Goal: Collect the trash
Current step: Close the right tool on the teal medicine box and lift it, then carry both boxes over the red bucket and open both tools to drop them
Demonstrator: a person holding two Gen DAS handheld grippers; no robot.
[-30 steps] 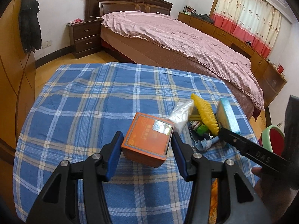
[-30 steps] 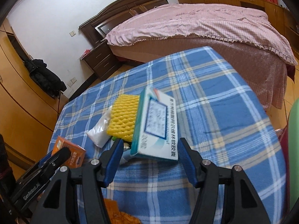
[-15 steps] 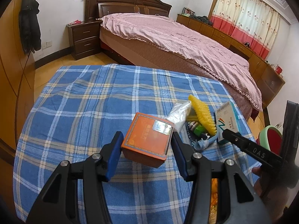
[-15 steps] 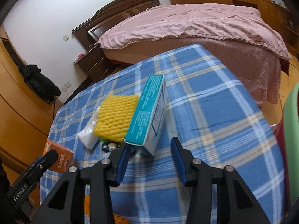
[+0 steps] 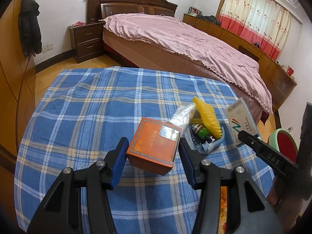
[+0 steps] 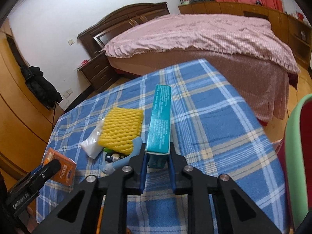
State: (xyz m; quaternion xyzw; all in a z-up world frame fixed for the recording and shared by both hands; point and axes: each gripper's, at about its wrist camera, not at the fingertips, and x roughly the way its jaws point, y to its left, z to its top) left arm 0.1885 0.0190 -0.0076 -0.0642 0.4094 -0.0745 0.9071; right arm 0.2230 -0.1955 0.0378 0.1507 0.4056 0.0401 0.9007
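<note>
trash: two boxes – teal box (image 6: 159, 124) pinched in right gripper (image 6: 157, 170) (just closed), orange box (image 5: 155, 145) clamped by left gripper (image 5: 153, 162).

Your orange box (image 5: 155, 146) is tilted, raised off the blue plaid desk (image 5: 81, 120). Your teal-and-white carton (image 6: 159, 122) stands on its narrow edge, lifted too. Beside them, yellow foam netting (image 6: 120, 129) lies over a crumpled clear bag (image 6: 92, 143) and small scraps

A pink-covered bed (image 5: 185, 44) stands beyond the blue plaid tablecloth (image 5: 81, 117), nightstand (image 5: 86, 39) beside.
</note>
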